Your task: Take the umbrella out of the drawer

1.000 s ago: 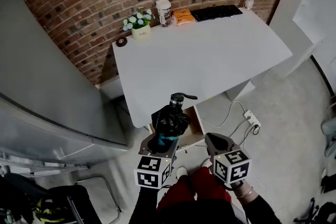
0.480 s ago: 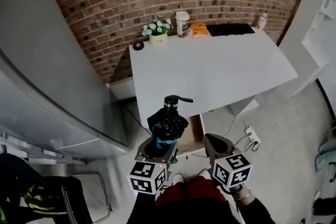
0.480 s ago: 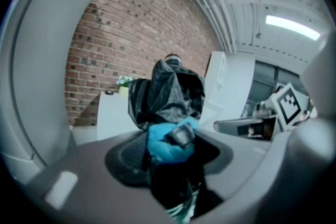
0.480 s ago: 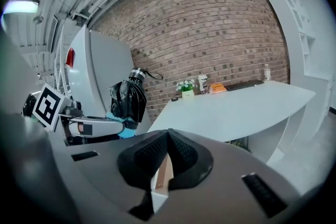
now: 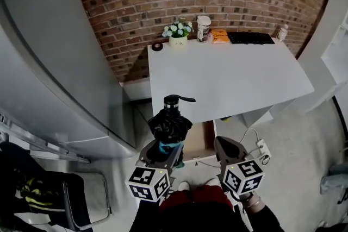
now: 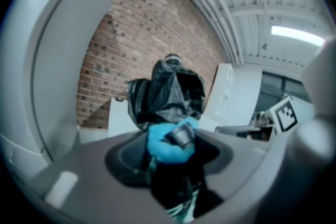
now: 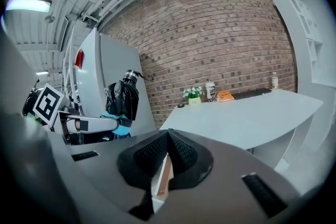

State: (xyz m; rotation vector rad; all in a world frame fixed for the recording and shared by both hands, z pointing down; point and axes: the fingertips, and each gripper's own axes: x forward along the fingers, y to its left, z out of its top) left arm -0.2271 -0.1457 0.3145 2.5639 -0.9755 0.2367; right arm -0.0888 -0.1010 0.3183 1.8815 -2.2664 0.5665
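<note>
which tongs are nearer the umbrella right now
Left. The left tongs are clamped on the lower end of the black umbrella. The right tongs are shut and empty, apart from it on its right side.

Quick pass on my rig: left gripper (image 5: 165, 148) and right gripper (image 5: 222, 143) are grey plastic shells, black ribbed pads (image 7: 181, 153) inside. Marker cubes (image 5: 145, 183) at the back are white with black squares. I'm seeing dark sleeves (image 5: 145, 214), red trousers (image 5: 193, 198), pale shoe (image 5: 182, 186).

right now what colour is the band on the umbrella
Light blue band on the black umbrella; clearest in left gripper view.
</note>
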